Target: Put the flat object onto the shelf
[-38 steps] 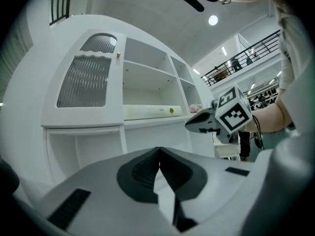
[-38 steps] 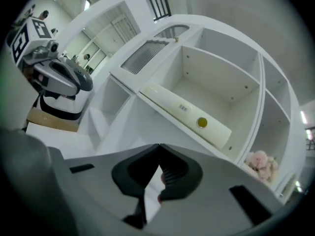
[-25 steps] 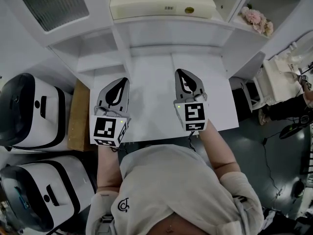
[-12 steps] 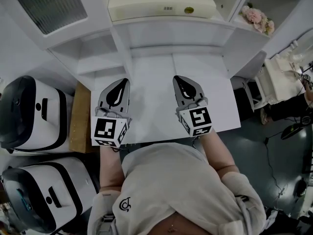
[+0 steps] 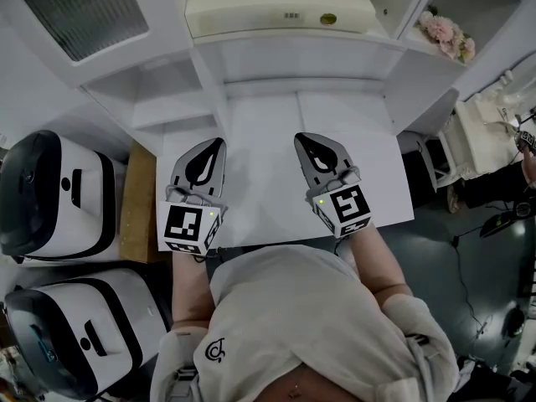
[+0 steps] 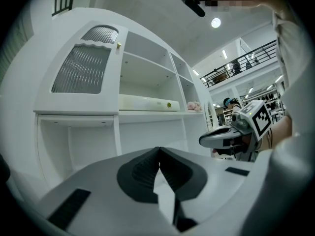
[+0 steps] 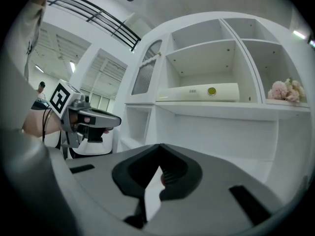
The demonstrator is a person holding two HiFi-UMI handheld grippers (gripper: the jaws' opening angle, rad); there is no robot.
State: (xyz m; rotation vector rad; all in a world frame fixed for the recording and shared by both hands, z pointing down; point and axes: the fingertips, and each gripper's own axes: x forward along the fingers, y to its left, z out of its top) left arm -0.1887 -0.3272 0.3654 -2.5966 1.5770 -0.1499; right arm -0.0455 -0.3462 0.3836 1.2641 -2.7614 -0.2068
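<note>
A long cream flat object (image 5: pixel 276 5) lies on the middle shelf of the white cabinet; it also shows in the left gripper view (image 6: pixel 145 103) and the right gripper view (image 7: pixel 199 92). Both grippers hover side by side over the white desk top (image 5: pixel 260 124) below that shelf, pointing at the cabinet. My left gripper (image 5: pixel 219 143) is shut with nothing in it, its tips meeting (image 6: pixel 159 149). My right gripper (image 5: pixel 300 138) is shut too and holds nothing (image 7: pixel 159 145). Each gripper is well short of the shelf.
Pink flowers (image 5: pixel 445 33) sit in the right shelf bay. A louvred cabinet door (image 5: pixel 84 11) is at upper left. Two white-and-black appliances (image 5: pixel 50 191) and a wooden board (image 5: pixel 138 199) stand left of the desk. The person's torso fills the bottom of the head view.
The right gripper's marker cube has swung to the right and slightly back toward the person, so it now points more to the left. The left gripper has barely moved.
</note>
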